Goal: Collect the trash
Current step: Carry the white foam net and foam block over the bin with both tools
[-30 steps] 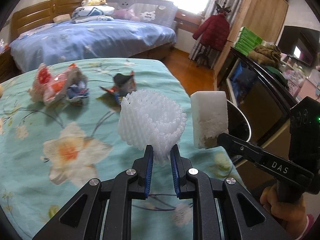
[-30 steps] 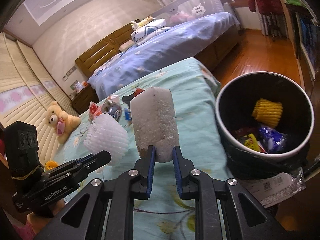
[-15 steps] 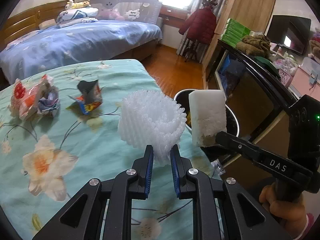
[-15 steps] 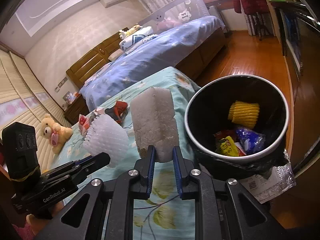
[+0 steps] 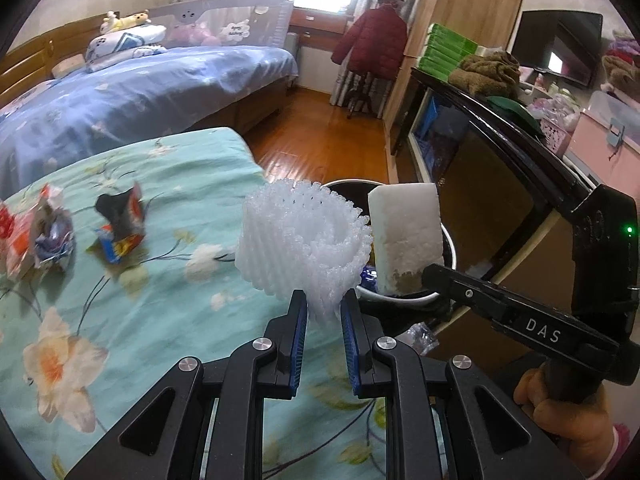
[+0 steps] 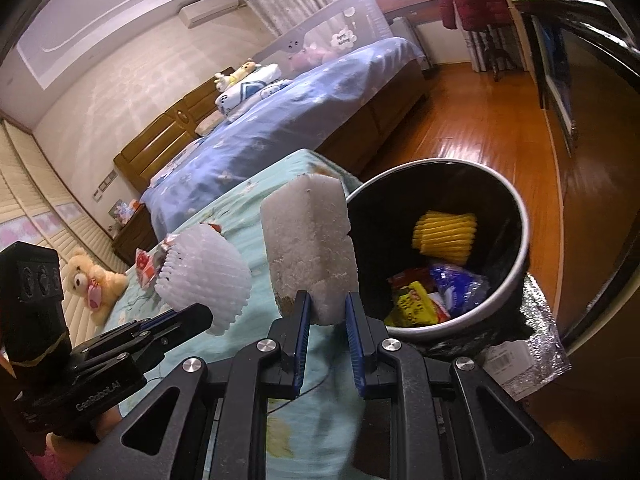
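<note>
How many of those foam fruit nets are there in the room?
2. A white foam net is pinched in the left gripper, beside the trash bin. A yellow foam net lies inside the trash bin. Others may be buried under the wrappers.

Two wrist-mounted fisheye views, each looking forward and downward along its own gripper's fingers, close above the floral bedspread (image 5: 120, 320). The left view faces the wardrobe wall; the right faces the far bed. Both share the black bin (image 6: 516, 216) and the opposite gripper.
</note>
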